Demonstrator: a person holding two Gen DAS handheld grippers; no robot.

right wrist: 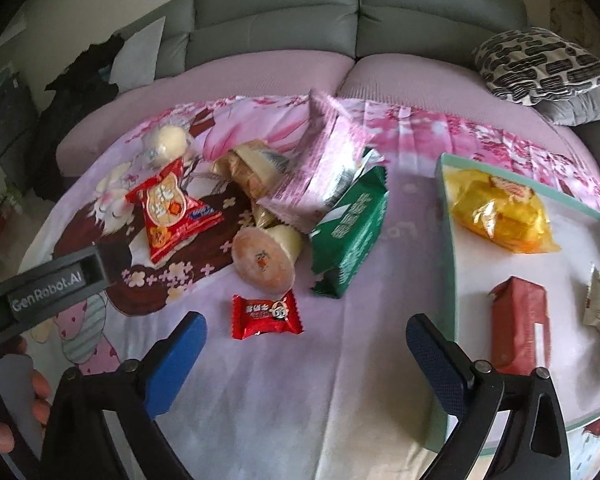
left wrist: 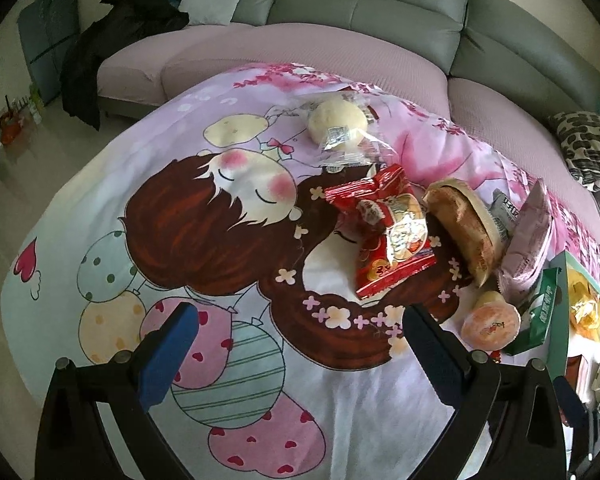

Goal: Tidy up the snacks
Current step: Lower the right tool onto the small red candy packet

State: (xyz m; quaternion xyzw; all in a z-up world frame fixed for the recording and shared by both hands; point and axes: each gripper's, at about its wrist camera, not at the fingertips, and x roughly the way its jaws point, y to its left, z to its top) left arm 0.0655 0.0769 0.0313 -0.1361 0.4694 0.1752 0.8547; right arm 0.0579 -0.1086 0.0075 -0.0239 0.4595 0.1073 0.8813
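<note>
Snacks lie on a cartoon-print cloth (left wrist: 220, 240). A red packet (left wrist: 384, 232) (right wrist: 172, 212), a wrapped white bun (left wrist: 338, 122) (right wrist: 166, 140), a brown pastry (left wrist: 464, 228) (right wrist: 244, 168), a pink packet (left wrist: 528, 240) (right wrist: 320, 152), a green packet (right wrist: 350, 232) (left wrist: 534, 312) and an orange jelly cup (left wrist: 490, 326) (right wrist: 264, 262) form a pile. A small red candy (right wrist: 266, 316) lies just ahead of my right gripper (right wrist: 306, 340), which is open and empty. My left gripper (left wrist: 300, 328) is open, short of the red packet. A teal-rimmed tray (right wrist: 448, 220) holds a yellow packet (right wrist: 500, 212) and a red bar (right wrist: 518, 326).
A grey sofa (right wrist: 340, 20) with pink seat covers runs behind the cloth. A patterned cushion (right wrist: 540, 64) lies at the right, dark clothes (left wrist: 112, 40) at the left. The left gripper's body (right wrist: 48, 280) and a hand (right wrist: 40, 396) show in the right wrist view.
</note>
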